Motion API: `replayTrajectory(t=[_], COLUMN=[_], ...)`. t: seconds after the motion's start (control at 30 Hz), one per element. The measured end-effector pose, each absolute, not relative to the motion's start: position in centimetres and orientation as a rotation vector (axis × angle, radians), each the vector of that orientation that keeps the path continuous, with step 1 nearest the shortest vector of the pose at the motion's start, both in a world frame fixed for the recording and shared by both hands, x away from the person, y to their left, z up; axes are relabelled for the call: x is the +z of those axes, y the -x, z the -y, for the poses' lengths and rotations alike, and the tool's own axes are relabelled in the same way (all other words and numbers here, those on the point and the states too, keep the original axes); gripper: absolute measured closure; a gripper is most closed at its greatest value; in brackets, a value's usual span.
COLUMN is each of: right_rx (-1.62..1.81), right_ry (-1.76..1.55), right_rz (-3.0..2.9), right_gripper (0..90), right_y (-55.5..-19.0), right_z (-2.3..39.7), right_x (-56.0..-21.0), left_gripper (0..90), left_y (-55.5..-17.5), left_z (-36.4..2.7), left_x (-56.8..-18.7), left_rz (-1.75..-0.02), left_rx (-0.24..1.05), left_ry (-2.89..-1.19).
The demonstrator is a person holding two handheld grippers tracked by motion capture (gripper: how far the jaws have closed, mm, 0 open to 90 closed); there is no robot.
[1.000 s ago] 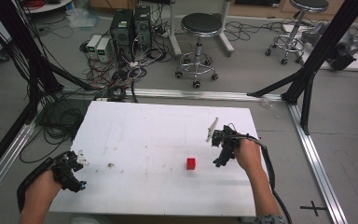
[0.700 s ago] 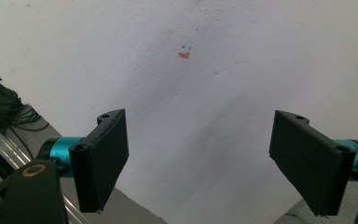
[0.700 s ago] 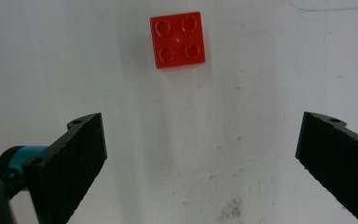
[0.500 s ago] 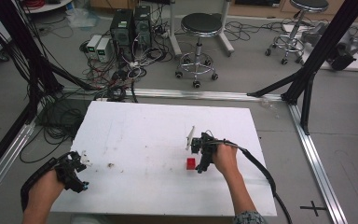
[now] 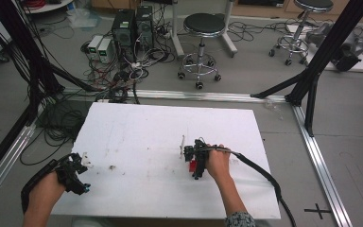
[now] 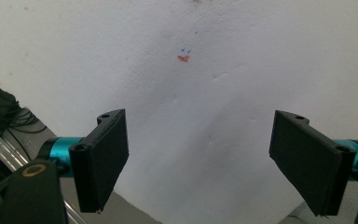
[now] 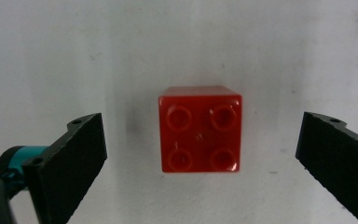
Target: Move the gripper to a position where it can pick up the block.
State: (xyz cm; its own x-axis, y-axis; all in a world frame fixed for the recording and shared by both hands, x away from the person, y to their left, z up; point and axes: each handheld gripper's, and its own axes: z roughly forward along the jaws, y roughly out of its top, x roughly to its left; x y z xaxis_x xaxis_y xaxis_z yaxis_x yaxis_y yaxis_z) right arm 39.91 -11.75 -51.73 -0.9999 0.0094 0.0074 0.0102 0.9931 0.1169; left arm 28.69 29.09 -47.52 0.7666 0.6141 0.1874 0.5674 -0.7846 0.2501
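Red four-stud brick is sat studs-up on the white counter, right of centre. Right tool is held over it, jaws spread wide either side, likely lined up for a grab. Left tool is parked agape at the near-left edge, nothing held.

Place: lab or robotics test room, not a home.
Frame: black metal struts and floor rails fence in the white table.
Far left: computer towers and small boxes on the floor, tangled cables running to them.
Far centre and right: two round black stools on wheels.
Floor: bare grey, a black cross mark near right.
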Motion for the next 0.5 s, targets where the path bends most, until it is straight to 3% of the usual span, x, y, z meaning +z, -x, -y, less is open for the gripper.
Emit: replayTrajectory(t=[0.5], right_rx=[-0.154], right_ry=[0.010], right_rz=[3.124], right_gripper=[0.9], right_y=[-39.96], right_z=[11.23], right_x=[-51.95], left_gripper=[20.0], left_y=[-28.72], left_z=[-28.95], left_x=[-47.49], left_rz=[-0.929], left_rx=[0.384], left_ry=[-2.782])
